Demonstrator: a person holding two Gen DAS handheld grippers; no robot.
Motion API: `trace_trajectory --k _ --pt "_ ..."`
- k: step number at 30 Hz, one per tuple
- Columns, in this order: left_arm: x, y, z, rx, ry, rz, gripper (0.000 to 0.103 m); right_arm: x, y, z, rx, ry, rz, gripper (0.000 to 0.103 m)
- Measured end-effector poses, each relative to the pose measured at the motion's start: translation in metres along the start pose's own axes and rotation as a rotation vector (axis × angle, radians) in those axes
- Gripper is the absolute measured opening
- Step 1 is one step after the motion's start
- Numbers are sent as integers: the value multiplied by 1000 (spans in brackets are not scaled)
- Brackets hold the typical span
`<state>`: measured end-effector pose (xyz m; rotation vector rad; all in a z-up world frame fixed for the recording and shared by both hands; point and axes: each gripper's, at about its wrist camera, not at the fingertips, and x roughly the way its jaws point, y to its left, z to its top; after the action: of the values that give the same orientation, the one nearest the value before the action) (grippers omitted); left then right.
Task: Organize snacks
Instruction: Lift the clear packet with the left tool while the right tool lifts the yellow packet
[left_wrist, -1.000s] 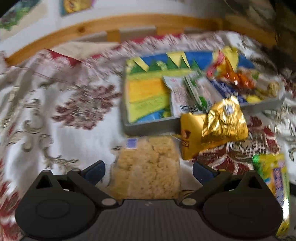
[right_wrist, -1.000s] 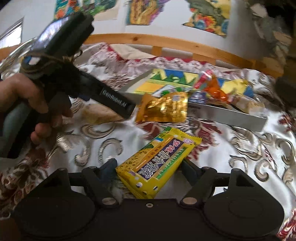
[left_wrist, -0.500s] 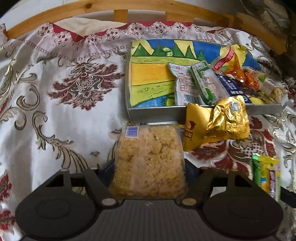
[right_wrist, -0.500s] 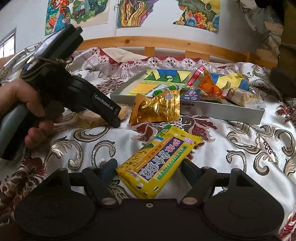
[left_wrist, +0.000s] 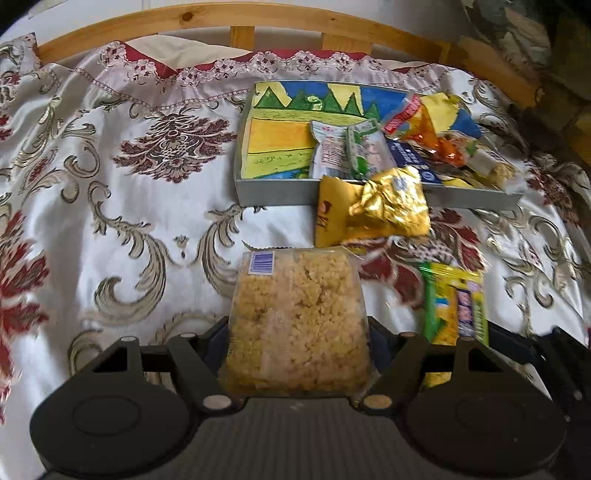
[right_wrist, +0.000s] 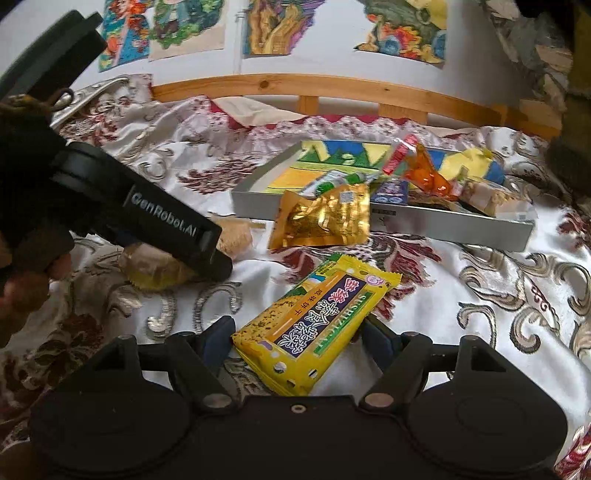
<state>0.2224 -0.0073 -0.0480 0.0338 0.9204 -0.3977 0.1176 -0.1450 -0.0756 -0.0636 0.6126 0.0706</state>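
Note:
My left gripper is shut on a clear pack of pale crumbly rice crisp, both pads pressing its sides, and holds it a little above the cloth. In the right wrist view that pack hangs under the left gripper's black body. My right gripper is shut on a yellow snack packet with purple lettering, which lies slanted between the fingers. A crumpled gold pouch leans on the front wall of the grey tray, which has a painted floor and several snacks at its right end.
The bed is covered by a white satin cloth with red and gold patterns. A wooden headboard rail runs behind the tray. A person's hand grips the left tool. The tray's left half shows bare painted floor.
The left jaws closed onto the rice crisp pack, then rose with it off the cloth. The right gripper and its yellow packet kept still.

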Motion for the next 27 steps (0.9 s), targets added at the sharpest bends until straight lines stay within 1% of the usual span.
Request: trace_trajectory --k 2,6,8,10,11,12,14,16,17,22,27 --pt "-9 -2 -8 -22 -7 7 77 -4 0 1 -23 11 21 77" --pt "-23 -5 -27 -93 -36 52 77 -19 -4 1 -69 21 24 77" --pt "-29 -7 -35 -133 -56 46 77 -27 -6 -2 -93 34 24 77" --pt "-34 -11 -42 -143 -72 43 77 -32 -9 -6 -108 57 6 77" --pt "-35 -14 -45 -134 -81 46 77 -33 -10 -8 -106 64 -7 78" --pt "-36 -17 -47 -119 -89 48 77 -35 -12 -10 -97 72 -21 80" --pt "-36 -20 -50 -101 -102 57 77 -38 -15 -13 -75 73 -37 86" --pt "-33 -21 -53 -103 -106 60 77 -41 -15 -13 -60 53 -47 94" --pt "-31 -21 -54 -109 -106 60 77 -42 -15 -13 -59 43 -49 96" --pt "-22 -16 -55 -138 -95 54 78 -33 -13 -16 -43 26 -69 97" --pt "-17 -14 -53 -144 -85 46 83 -19 -20 -13 48 37 -53 97"
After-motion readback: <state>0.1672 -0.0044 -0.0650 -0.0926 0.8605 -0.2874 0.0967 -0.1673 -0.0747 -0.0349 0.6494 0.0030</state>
